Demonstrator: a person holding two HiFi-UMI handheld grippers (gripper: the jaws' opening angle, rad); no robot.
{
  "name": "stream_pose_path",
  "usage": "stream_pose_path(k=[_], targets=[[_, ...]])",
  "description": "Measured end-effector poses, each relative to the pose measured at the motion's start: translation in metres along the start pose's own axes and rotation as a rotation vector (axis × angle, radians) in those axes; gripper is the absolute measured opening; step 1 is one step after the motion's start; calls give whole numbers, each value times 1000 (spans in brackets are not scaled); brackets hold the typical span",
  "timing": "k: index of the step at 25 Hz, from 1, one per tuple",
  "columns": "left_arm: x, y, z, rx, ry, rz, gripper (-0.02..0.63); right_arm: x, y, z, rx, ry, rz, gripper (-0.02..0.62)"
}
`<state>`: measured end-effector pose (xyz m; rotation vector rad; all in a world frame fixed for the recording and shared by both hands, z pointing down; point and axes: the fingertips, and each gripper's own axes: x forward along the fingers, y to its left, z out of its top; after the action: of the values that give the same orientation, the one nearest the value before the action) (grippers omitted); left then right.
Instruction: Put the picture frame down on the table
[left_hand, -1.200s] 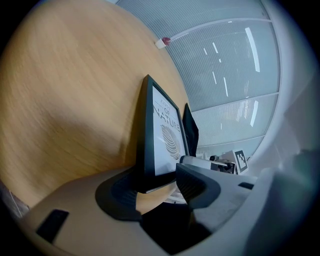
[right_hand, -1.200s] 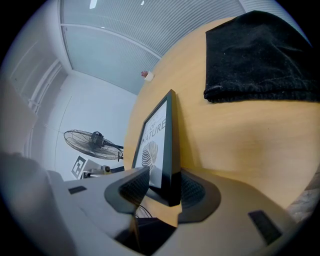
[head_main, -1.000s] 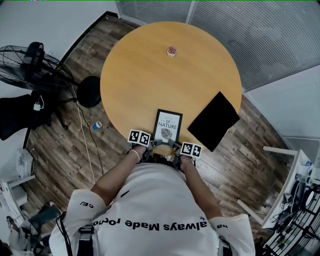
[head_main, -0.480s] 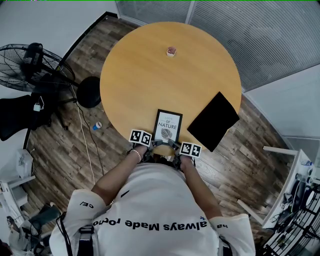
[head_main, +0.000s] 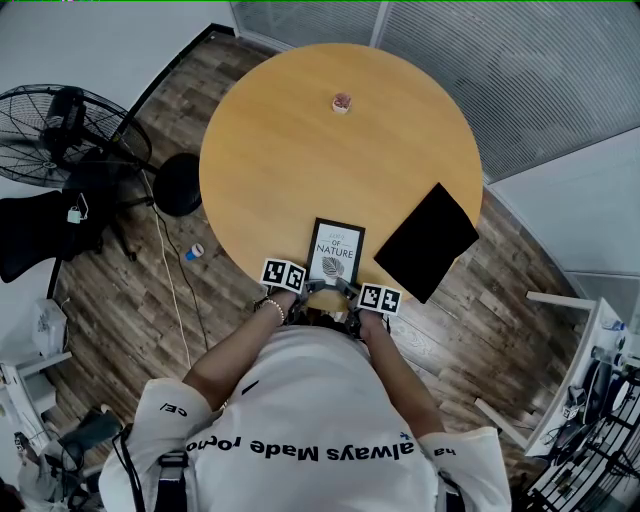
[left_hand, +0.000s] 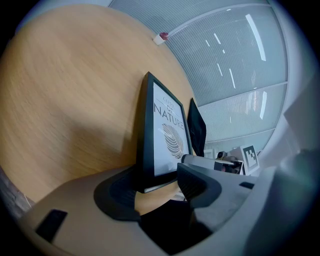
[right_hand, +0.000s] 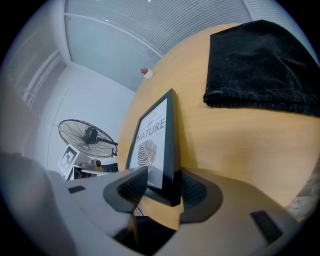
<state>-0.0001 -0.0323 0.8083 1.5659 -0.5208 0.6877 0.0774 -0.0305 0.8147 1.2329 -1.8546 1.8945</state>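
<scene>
The black-rimmed picture frame (head_main: 335, 252) lies flat at the lower edge of the round wooden table (head_main: 290, 150). Only the gripper views show the jaws of the left gripper (left_hand: 160, 175) and right gripper (right_hand: 165, 181): they have just been opening and loosely straddle the frame's near corners. A fuzzy black cloth (right_hand: 260, 65) lies upper right.

An office meeting corner, seen from above: a round wooden table (head_main: 300, 160) stands on dark plank flooring (head_main: 130, 320) beside ribbed glass partition walls (head_main: 500, 60). A black pedestal fan (head_main: 65, 120) stands at the left, a white cable (head_main: 172, 285) trails across the floor, and metal racks (head_main: 590, 440) of gear crowd the lower right corner.
</scene>
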Motion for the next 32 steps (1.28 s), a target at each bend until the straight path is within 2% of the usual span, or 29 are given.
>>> stream_pose_path(k=[19, 32], targets=[[0, 3, 0, 63, 20, 85, 238, -2, -3, 1, -95, 8, -88, 202], [-1, 3, -1, 83, 34, 112, 241, -4, -4, 1, -131, 6, -121, 210]])
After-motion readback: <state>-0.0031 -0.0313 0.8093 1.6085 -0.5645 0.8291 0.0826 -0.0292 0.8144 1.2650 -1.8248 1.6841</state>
